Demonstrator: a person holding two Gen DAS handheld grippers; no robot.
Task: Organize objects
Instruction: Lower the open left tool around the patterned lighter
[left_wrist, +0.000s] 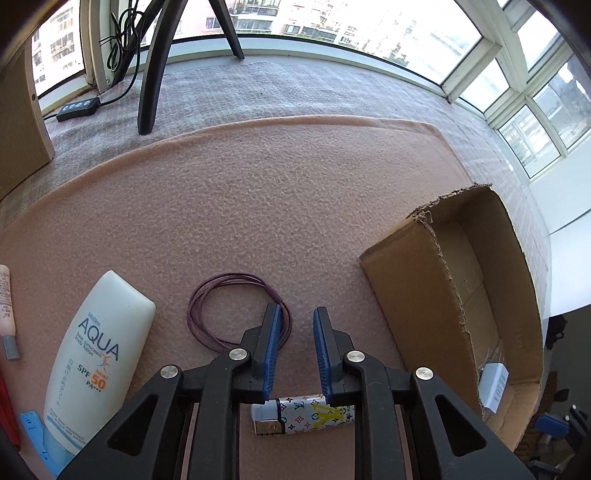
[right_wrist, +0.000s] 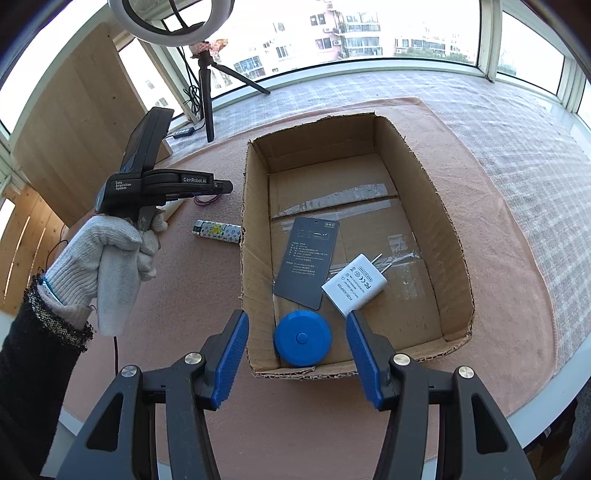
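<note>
Three items sit in the cardboard box (right_wrist: 436, 206): card (right_wrist: 304, 266), charger (right_wrist: 352, 286), blue disc (right_wrist: 302, 338). Left of box remain sunscreen (left_wrist: 96, 354), cord loop (left_wrist: 236, 310), lighter (left_wrist: 303, 415). Left gripper (left_wrist: 295, 314) nearly closed, empty; right gripper (right_wrist: 297, 325) spread, empty.

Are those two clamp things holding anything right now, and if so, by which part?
No. The left gripper has empty, narrow jaws above the lighter. The right gripper is open over the box's near end, above the blue disc.
</note>
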